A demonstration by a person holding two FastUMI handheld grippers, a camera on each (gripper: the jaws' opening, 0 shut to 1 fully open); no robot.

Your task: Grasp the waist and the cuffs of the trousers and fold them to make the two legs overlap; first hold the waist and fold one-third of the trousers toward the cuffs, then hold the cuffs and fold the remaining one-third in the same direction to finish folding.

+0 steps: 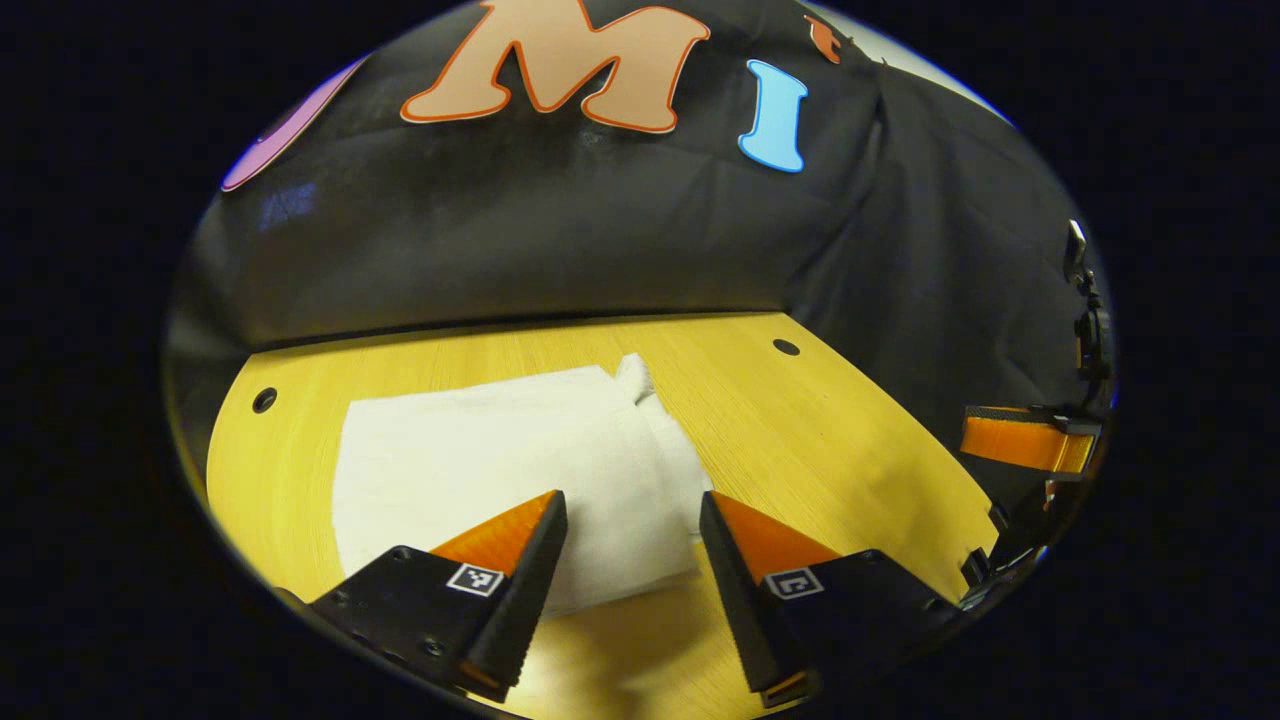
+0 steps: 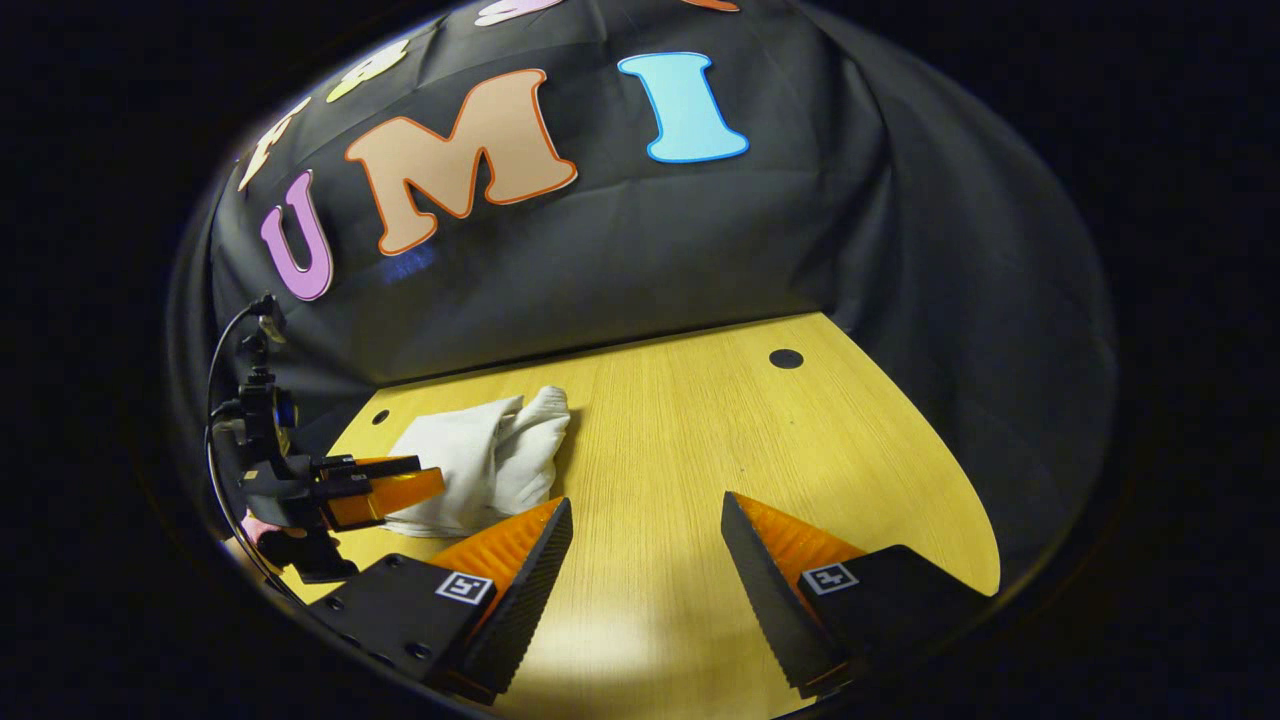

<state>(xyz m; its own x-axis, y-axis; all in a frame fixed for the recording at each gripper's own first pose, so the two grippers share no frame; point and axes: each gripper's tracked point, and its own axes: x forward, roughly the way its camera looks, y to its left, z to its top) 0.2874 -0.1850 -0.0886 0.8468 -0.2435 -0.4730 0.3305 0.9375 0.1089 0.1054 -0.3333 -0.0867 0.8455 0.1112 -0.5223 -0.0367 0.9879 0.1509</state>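
1. Fingers of the left hand-held gripper (image 1: 633,520) stand wide apart at the bottom of the left gripper view, holding nothing, their tips over the near edge of the trousers (image 1: 500,470).
2. Fingers of the right hand-held gripper (image 2: 645,525) are likewise spread wide and empty in the right gripper view, with only bare tabletop (image 2: 700,470) between them.
3. Trousers, white, lie folded into a compact bundle on the wooden tabletop (image 1: 830,450); in the left gripper view the bundle sits just ahead of and partly between the left fingers, with a bunched end on its far right side.
4. From the right gripper view, the trousers (image 2: 480,460) lie ahead and to the left, apart from the right fingers, and the left hand-held gripper (image 2: 385,490) hangs at their near left edge.
5. Farther off in the left gripper view, the right hand-held gripper (image 1: 1030,440) shows at the right edge, well apart from the trousers.
6. Small round holes (image 1: 786,347) mark the tabletop near its far edge, where the black cloth wall (image 1: 600,230) rises.
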